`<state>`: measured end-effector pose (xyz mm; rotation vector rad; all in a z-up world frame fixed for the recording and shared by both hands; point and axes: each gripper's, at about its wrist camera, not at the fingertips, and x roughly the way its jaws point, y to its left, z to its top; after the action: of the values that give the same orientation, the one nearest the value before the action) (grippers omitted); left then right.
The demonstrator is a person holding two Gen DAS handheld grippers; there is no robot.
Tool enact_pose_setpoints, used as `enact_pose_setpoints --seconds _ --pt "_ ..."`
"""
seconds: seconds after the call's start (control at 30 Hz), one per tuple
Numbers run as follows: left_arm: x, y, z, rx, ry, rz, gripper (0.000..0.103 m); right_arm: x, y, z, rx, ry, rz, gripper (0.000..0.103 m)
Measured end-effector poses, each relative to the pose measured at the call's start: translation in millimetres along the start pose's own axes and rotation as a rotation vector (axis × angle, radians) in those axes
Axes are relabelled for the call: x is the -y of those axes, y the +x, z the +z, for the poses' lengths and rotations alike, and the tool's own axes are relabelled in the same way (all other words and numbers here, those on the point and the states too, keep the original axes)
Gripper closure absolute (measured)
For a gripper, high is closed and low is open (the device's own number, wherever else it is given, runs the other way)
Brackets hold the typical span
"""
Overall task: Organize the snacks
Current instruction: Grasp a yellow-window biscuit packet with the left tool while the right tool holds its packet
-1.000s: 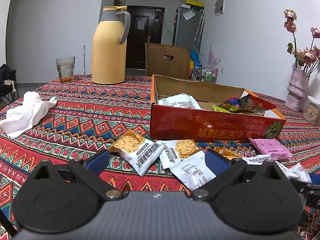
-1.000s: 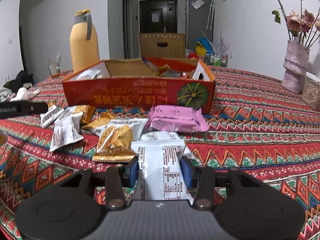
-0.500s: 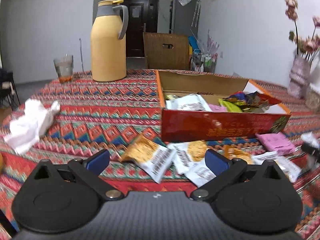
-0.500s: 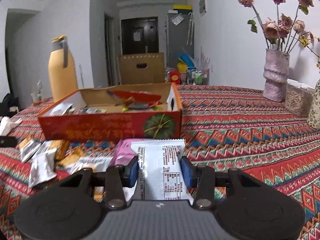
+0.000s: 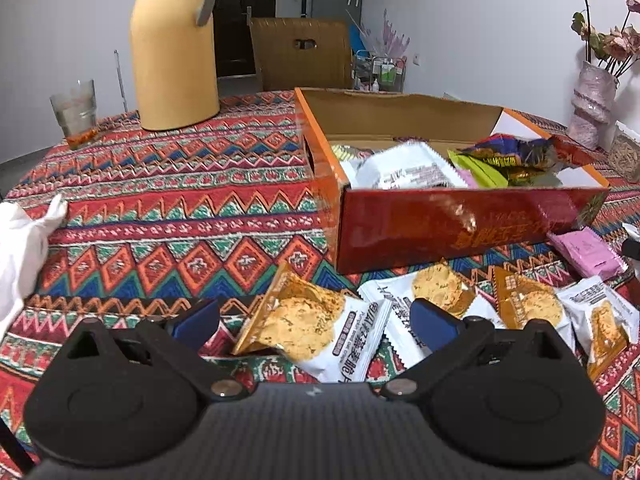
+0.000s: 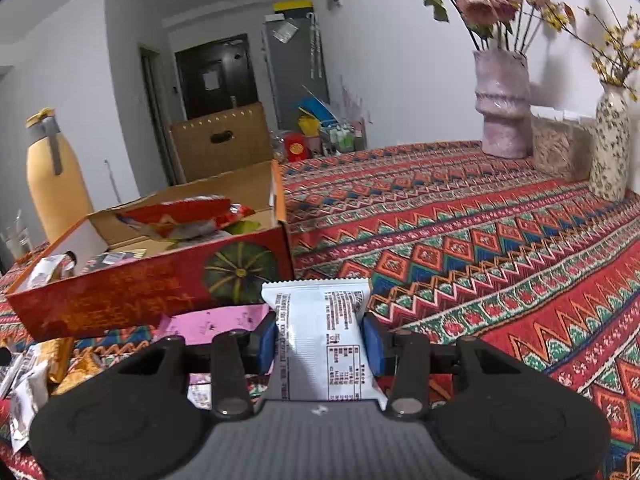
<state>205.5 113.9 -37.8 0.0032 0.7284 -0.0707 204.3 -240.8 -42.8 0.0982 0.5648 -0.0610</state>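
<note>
An open red cardboard box (image 5: pixel 460 224) (image 6: pixel 132 292) holds several snack packets on the patterned tablecloth. In front of it lie several cracker packets (image 5: pixel 312 320) and a pink packet (image 5: pixel 586 250) (image 6: pixel 212 322). My left gripper (image 5: pixel 316 322) is open, low over the table, its blue pads on either side of the nearest cracker packet and clear of it. My right gripper (image 6: pixel 320 340) is shut on a white snack packet (image 6: pixel 324 332), held above the table just right of the box's front right corner.
A yellow thermos jug (image 5: pixel 174 52) and a glass (image 5: pixel 76 114) stand at the back left. White crumpled cloth (image 5: pixel 20 248) lies at the left edge. Vases with dried flowers (image 6: pixel 502 104) and a patterned vase (image 6: pixel 610 144) stand at the right.
The left gripper has come down and forward over the cracker packets, still open. The right gripper has lifted its white packet and swung right and rolled, now beside the box's right corner.
</note>
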Motion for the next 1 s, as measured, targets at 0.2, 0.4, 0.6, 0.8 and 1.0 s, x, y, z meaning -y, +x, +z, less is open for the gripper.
enact_pose_setpoints --seconds 0.2,0.4,0.6,0.8,1.0 --pt "-3 5 -2 -0.01 -0.021 -0.071 0.026 -2 4 -2 -0.01 -0.004 -0.007 0.06" --pt "1 4 -4 -0.001 -0.001 -0.096 0.039 -2 4 -2 -0.01 -0.002 -0.006 0.06" --pt "3 2 -5 0.01 0.002 -0.085 0.041 -3 2 -2 -0.002 -0.004 -0.003 0.06" --pt "5 -2 -3 0.038 0.016 -0.04 0.041 -2 0 -2 0.01 -0.001 0.002 0.06" --pt "9 -22 2 0.089 0.01 -0.009 0.041 -4 -4 -3 0.039 -0.01 0.009 0.06"
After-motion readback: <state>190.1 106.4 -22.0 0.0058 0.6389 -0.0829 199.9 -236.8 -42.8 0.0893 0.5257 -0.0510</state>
